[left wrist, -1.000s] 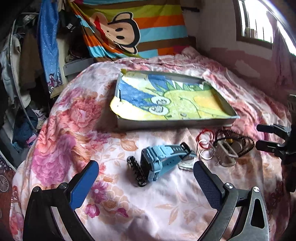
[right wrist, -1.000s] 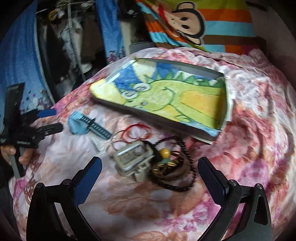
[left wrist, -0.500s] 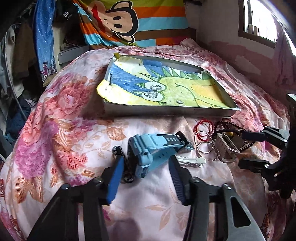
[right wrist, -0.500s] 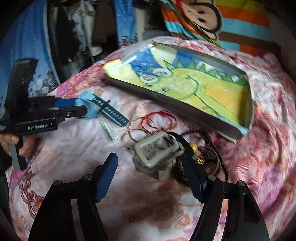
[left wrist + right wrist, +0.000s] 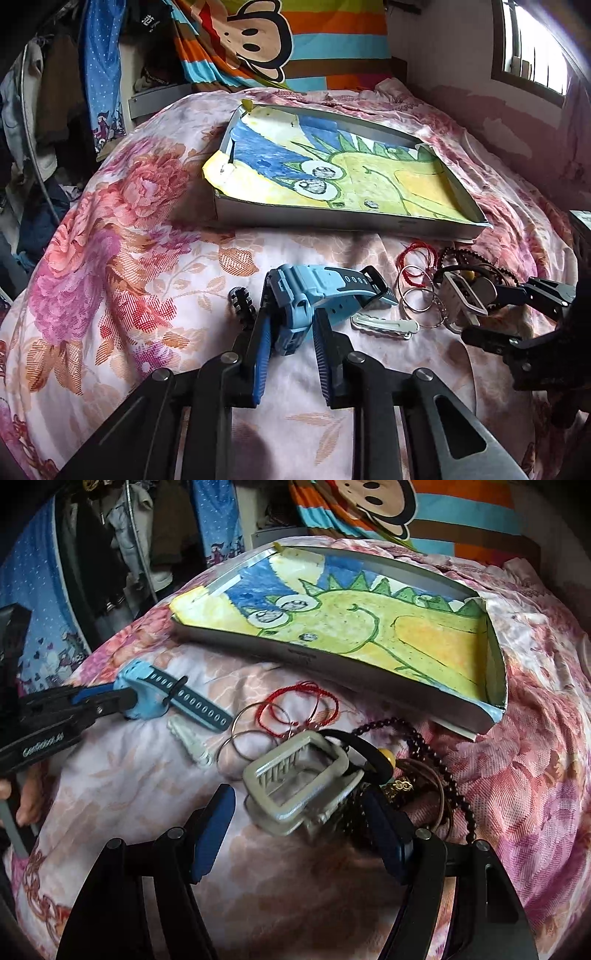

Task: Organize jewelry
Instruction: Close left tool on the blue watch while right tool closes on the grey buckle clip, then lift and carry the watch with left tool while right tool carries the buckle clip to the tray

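A light blue watch (image 5: 310, 295) lies on the floral bedspread; my left gripper (image 5: 291, 328) is shut on its case, also seen in the right wrist view (image 5: 144, 698). My right gripper (image 5: 299, 812) straddles a grey claw hair clip (image 5: 295, 775), jaws apart, its right pad touching the clip's hinge side, left pad clear. It also shows in the left wrist view (image 5: 480, 314). Beside the clip lie red string bracelets (image 5: 299, 709), metal hoops (image 5: 251, 738), a dark bead necklace (image 5: 424, 746) and a white hair clip (image 5: 384, 326). A black bead piece (image 5: 242, 302) lies left of the watch.
A shallow grey box (image 5: 332, 218) lined with a dinosaur drawing lies beyond the jewelry, also in the right wrist view (image 5: 332, 657). A striped monkey blanket (image 5: 258, 37) hangs behind. Clothes and clutter (image 5: 37, 110) stand off the bed's left edge. A window (image 5: 532, 44) is at the right.
My left gripper moved forward and closed on the blue watch. My right gripper moved in over the grey claw clip and narrowed its jaws around it.
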